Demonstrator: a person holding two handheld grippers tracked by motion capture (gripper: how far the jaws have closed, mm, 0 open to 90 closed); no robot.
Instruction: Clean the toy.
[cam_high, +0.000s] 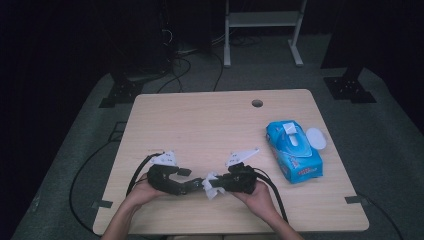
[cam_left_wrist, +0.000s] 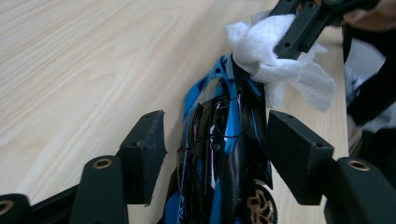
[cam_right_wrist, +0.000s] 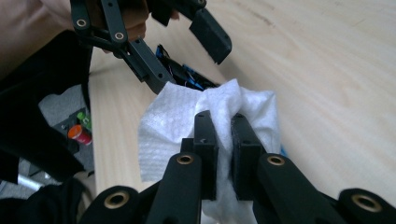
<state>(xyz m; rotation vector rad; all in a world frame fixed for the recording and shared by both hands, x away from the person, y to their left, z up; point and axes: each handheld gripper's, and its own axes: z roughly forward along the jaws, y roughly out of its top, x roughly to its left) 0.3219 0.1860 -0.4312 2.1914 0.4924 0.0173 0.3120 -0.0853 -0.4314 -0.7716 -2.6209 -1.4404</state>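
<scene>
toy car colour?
Glossy black with bright blue trim on the toy car; the left gripper view shows it best.

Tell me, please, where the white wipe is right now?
In the high view, the white wipe sits near the table's front edge, pinched in the right tool.

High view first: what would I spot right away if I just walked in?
Probably the bright blue wipes pack at the table's right side. Then, near the front edge, the right gripper pinches a white wipe against a shiny black-and-blue toy car, which sits between the left gripper's open jaws.
</scene>
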